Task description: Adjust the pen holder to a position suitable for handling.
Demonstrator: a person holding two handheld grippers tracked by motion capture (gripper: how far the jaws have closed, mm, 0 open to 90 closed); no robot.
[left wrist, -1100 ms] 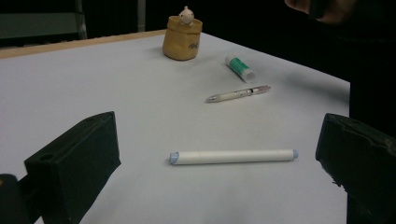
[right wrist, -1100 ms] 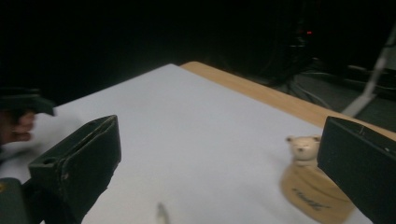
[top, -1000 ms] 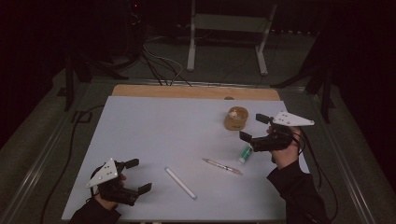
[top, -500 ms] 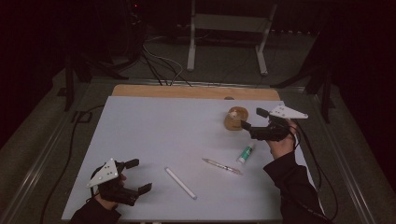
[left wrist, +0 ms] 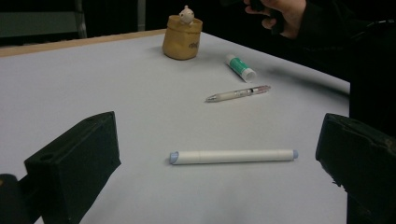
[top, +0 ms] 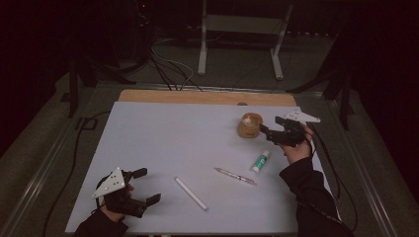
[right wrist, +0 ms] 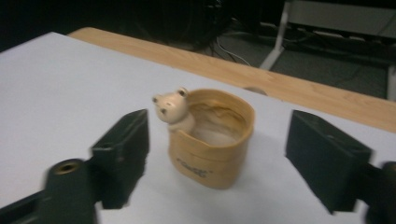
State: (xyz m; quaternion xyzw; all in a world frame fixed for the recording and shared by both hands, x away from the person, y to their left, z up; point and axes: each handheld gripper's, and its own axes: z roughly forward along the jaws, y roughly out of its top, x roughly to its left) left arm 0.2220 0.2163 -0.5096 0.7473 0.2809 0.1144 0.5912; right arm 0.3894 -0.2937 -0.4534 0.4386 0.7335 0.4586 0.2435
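The right claw (top: 271,130) is hovering agape beside the tan cup (top: 248,125). The left claw (top: 146,185) is gaping near the white marker (top: 191,193) on the bench (top: 163,143)

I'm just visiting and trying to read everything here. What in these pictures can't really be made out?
- Dark print on the tan ceramic cup with a bear figure: blurred in the right gripper view, too small in the left gripper view.
- Label of the green-and-white glue stick: too small to read.
- Markings on the clear pen: too small.
- Room beyond the white table: lost in darkness in the high view.
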